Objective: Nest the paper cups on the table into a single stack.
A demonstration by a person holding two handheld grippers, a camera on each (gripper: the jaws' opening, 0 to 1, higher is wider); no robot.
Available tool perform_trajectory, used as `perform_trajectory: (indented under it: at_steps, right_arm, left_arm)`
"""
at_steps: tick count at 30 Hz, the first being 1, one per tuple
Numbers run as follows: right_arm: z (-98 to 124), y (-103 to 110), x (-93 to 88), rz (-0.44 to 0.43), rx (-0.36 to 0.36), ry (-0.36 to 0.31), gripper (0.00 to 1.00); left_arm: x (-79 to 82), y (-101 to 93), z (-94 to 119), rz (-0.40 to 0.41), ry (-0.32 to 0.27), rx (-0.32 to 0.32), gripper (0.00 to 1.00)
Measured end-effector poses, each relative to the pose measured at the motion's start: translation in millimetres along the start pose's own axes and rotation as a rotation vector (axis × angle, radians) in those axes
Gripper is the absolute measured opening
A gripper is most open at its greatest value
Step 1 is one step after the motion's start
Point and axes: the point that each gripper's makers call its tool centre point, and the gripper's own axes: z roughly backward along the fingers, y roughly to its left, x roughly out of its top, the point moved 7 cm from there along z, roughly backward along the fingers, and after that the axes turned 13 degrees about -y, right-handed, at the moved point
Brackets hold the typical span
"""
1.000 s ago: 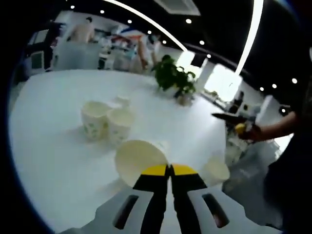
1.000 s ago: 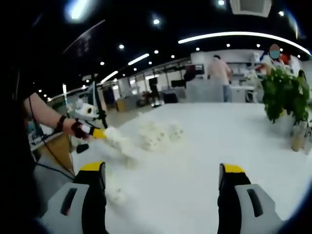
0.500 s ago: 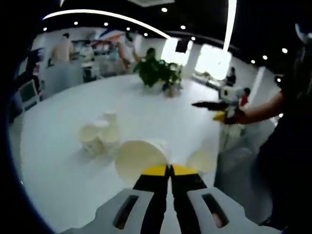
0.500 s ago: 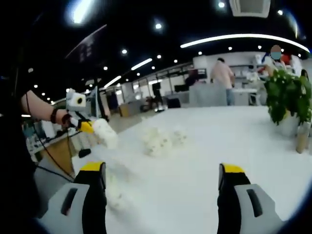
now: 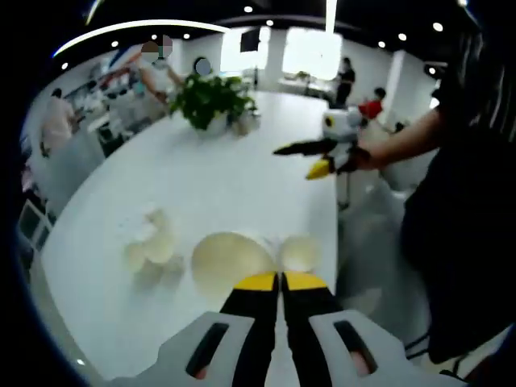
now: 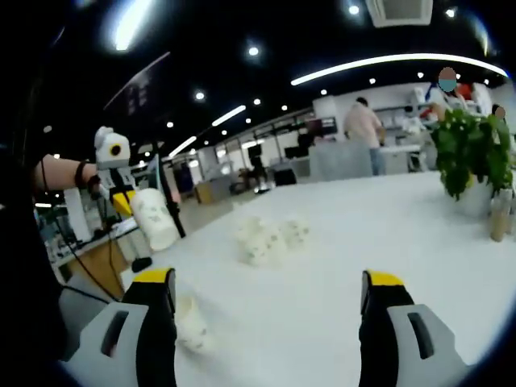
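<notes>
Jaws, left: the left gripper (image 5: 280, 280) has its yellow-tipped jaws pressed together on the rim of a paper cup (image 5: 232, 264).
Jaws, right: the right gripper (image 6: 268, 282) has its jaws wide apart with nothing between them.
Held cup, direction: in the left gripper view its round mouth faces the camera, so the long axis runs away from the lens, along the jaws. In the right gripper view the same cup (image 6: 155, 219) hangs in the air above the desk edge, nearly upright but tilted, with its closed base low.
Cup near the edge: a single cup (image 5: 300, 252) stands on the desk (image 5: 234, 181) just beside the held one in the left gripper view; in the right gripper view it (image 6: 189, 324) sits close to the left jaw, mouth up.
Cup group: a small cluster of cups (image 6: 269, 239) stands further in on the desk, upright, touching or almost touching; how many I cannot tell. In the left gripper view the cluster (image 5: 153, 250) is blurred.
Other gripper: the right gripper appears at the right of the left gripper view, held over the desk edge.
Plant: a green potted plant (image 6: 469, 149) stands on the far part of the desk.
</notes>
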Motion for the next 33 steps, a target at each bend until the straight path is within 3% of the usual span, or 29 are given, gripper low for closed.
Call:
perform_trajectory:
  at_steps: [6,7,9,14,18,22,25,33]
  right_arm:
    - [3,-1,-1.2,-0.008,-0.01,-0.003,0.93]
    - [3,-1,-1.7,-0.01,-0.012,-0.003,0.93]
    - [3,0,-1.4,-0.012,-0.014,-0.006,0.93]
    - [2,1,-2.3,-0.017,-0.012,-0.008,0.93]
    - [2,2,-4.2,-0.019,-0.01,-0.004,0.93]
    - [4,2,-4.0,-0.021,-0.012,-0.005,0.93]
    - [6,0,-3.3,-0.028,-0.017,-0.01,0.93]
    - [12,-1,-4.4,-0.031,-0.03,-0.008,0.93]
  left_arm:
    - [22.1,-13.3,-3,-0.139,0.083,-0.032,0.0]
    - [25.9,-17.7,-4,-0.155,0.093,-0.065,0.0]
    - [32.1,-20.2,-4,-0.197,0.146,-0.07,0.0]
    - [54.4,-29.1,-5,-0.244,0.154,-0.11,0.0]
    - [62.2,-39.9,-14,-0.298,0.204,-0.155,0.0]
    - [60.1,-49.5,-26,-0.347,0.252,-0.186,0.0]
    - [57.6,-53.2,-34,-0.363,0.247,-0.204,0.0]
    - [45.4,-57.8,-50,-0.34,0.266,-0.207,0.0]
